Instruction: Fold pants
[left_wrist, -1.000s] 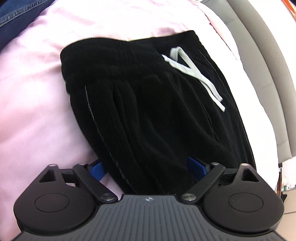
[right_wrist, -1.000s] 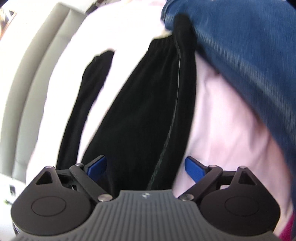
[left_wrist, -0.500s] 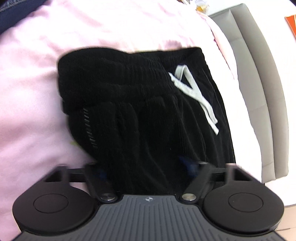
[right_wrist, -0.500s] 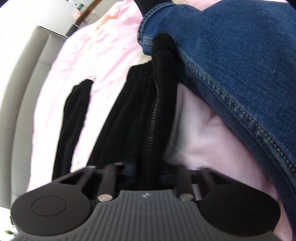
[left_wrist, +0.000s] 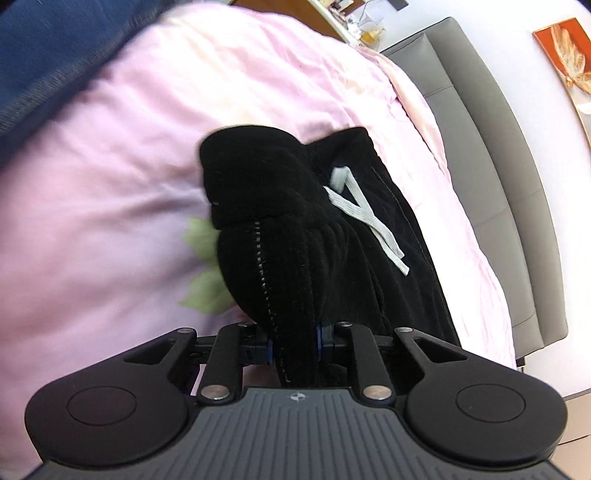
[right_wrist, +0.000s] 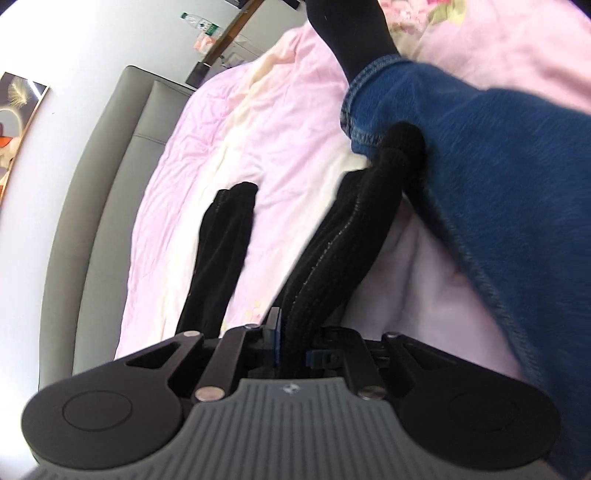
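Well, the bed (left_wrist: 122, 206) takes up most of the room, spread with a pink quilt (right_wrist: 280, 122) that has pale cream patches and a green leaf print (left_wrist: 201, 258) near the pants. A grey padded headboard (left_wrist: 491, 155) runs along one side against a white wall (right_wrist: 74, 33), where a framed picture (left_wrist: 565, 55) in orange hangs. Beyond the far end of the bed stands some wooden furniture with small clutter on top, too small to make out, and a plastic bottle (right_wrist: 197, 24).

A leg in jeans (right_wrist: 491, 192) with a black sock (right_wrist: 351, 29) lies across the quilt, right beside the pants.

Next, the black pants (left_wrist: 295, 236) lie on the quilt between that leg and the headboard. Their long axis runs roughly along the headboard. Seen from the left gripper, the waistband is the far end, bunched into a hump, and its white drawstring (left_wrist: 364, 218) trails over the front. From the right gripper, one leg stretches away toward the waistband by the jeans, lifted in a ridge with its side seam uppermost, while the other leg (right_wrist: 218, 258) lies flat on the quilt, apart from the first and nearer the headboard.

The left gripper (left_wrist: 294, 341) has its jaws closed on a fold of the pants. The right gripper (right_wrist: 293, 345) is likewise clamped on the ridged leg.
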